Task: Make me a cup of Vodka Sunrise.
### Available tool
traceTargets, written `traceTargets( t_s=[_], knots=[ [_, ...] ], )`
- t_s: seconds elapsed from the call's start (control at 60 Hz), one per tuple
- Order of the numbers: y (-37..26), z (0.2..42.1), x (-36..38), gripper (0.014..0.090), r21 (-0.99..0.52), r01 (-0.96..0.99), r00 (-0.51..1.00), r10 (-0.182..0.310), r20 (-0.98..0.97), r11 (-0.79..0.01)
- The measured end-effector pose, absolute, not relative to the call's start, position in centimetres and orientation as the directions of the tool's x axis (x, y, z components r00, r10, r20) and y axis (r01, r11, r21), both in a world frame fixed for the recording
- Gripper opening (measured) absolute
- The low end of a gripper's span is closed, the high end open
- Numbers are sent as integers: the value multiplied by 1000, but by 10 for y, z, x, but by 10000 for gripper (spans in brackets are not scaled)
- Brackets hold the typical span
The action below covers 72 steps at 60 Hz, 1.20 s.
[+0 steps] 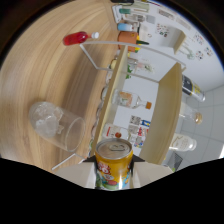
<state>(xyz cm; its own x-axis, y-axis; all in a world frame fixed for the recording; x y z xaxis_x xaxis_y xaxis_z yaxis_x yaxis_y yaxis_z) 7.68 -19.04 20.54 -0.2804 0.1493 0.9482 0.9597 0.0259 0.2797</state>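
Yellow and printed, a drinks can (114,167) with a silver pull-tab top sits nearest the camera, pinched between the two pale fingers of the gripper (114,176), one pressing on each side of it. The view is rolled over, so everything appears tipped sideways. Just beyond the can, on the wood-grain bench (45,70), is a clear plastic cup (57,124) with ice cubes inside it. Beside the cup runs a pale wooden shelf unit (167,112) with a thin white wire rail along its front. Several clear glass bottles (131,100) stand in its compartments, with what looks like clear liquid in them; their labels cannot be read. Farther along the bench, near its far edge, stands a small bottle of red liquid (79,38) with a white cap. Past that, near the shelf's end, stands an orange container (127,37).
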Motion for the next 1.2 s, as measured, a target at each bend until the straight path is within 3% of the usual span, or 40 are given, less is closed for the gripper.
traceTargets(
  t_s=[0.1,0.167,0.25,0.383,0.483,0.633,0.8,0.983,1.2],
  knots=[
    [-195,229,77,514,35,999,-36,141,989,10],
    [-198,253,84,513,-139,990,140,99,985,-13],
    [-208,279,87,515,-385,923,382,85,920,12],
    [-228,314,114,519,-747,665,744,76,664,6],
    [-238,325,146,518,-915,402,913,74,400,-18],
    [-241,307,201,515,-987,153,988,44,151,-41],
    [-227,222,250,517,-987,-21,1000,4,-22,-158],
    [-215,127,273,519,-952,-69,998,-22,-66,-298],
    [-205,69,275,519,-918,-93,996,-29,-88,-385]
  ],
)
